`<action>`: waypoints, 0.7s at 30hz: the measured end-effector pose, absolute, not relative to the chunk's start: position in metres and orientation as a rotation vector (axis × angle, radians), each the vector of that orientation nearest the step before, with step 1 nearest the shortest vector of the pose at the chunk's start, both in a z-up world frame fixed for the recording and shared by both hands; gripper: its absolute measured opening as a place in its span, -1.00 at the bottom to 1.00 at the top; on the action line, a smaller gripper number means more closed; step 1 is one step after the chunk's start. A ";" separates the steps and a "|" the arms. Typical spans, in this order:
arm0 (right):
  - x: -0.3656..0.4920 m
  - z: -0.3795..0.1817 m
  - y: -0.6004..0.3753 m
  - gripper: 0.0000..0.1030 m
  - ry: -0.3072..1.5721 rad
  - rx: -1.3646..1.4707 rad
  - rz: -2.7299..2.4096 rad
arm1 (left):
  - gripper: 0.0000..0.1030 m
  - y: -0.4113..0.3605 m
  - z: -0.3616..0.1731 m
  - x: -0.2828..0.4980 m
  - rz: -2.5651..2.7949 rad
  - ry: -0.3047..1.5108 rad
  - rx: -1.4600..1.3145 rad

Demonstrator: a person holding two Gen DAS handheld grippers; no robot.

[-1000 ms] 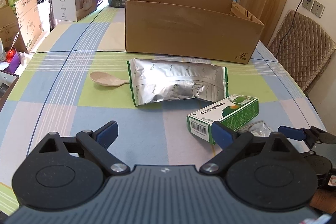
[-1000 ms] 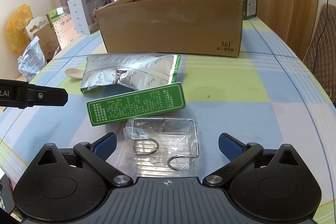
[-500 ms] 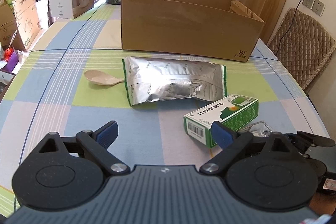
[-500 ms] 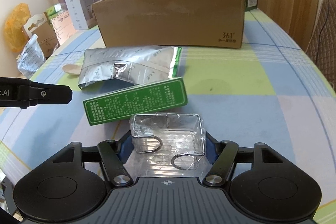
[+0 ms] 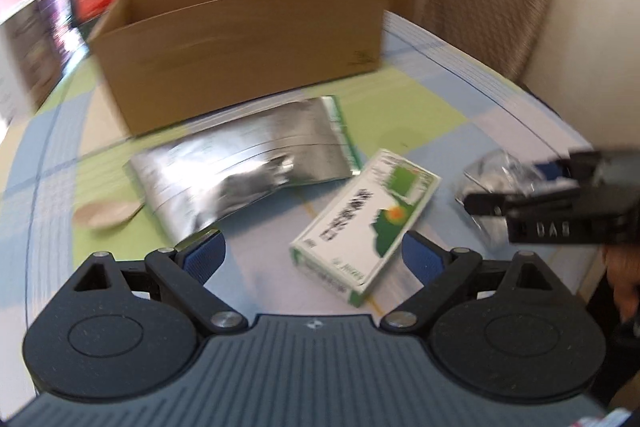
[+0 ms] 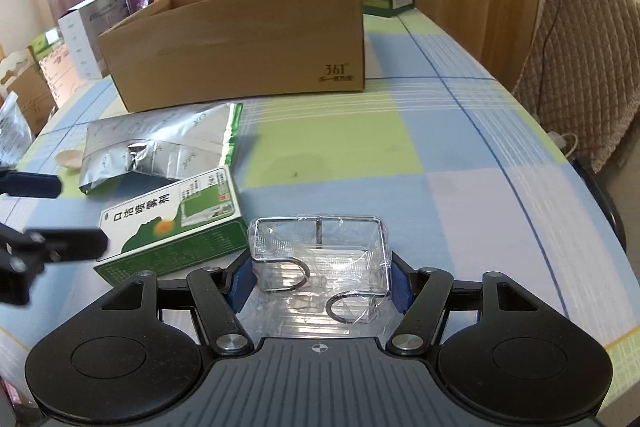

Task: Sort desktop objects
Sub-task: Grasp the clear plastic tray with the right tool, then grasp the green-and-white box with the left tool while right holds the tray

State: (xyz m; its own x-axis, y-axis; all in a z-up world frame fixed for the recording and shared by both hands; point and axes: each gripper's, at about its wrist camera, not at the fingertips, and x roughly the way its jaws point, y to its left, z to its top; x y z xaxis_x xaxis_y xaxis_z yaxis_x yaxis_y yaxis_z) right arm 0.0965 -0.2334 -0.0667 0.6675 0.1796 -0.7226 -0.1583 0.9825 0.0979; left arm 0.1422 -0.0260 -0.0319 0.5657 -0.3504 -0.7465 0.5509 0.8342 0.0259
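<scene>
- Beige spoon lies farthest left on the checked tablecloth, its handle running under the silver foil pouch.
- Behind the pouch stands an open cardboard box.
- Left gripper hovers with its jaws spread wide and empty, the green and white carton lying between its blue pads.
- Right gripper is closed on a wire rack in clear wrap, which seems lifted slightly, just beside the carton.
</scene>
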 end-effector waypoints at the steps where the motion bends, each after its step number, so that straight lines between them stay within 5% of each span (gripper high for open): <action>1: 0.097 -0.066 -0.234 0.22 0.818 0.027 0.190 | 0.79 -0.031 -0.035 0.144 -0.561 0.811 0.287; 7: 0.098 -0.068 -0.240 0.22 0.823 0.029 0.176 | 0.71 -0.055 -0.053 0.153 -0.620 0.816 0.367; 13: 0.100 -0.069 -0.240 0.22 0.825 0.041 0.169 | 0.19 -0.066 -0.065 0.156 -0.629 0.874 0.372; 21: 0.099 -0.067 -0.233 0.22 0.819 0.036 0.191 | 0.12 -0.056 -0.060 0.126 -0.482 0.977 0.178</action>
State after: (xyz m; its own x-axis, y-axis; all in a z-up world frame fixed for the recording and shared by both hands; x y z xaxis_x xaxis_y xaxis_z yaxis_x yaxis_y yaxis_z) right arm 0.0994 -0.2333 -0.0672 0.6670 0.1831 -0.7222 -0.1553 0.9822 0.1056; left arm 0.1260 -0.0565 -0.0596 0.4648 -0.3115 -0.8288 0.4680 0.8810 -0.0686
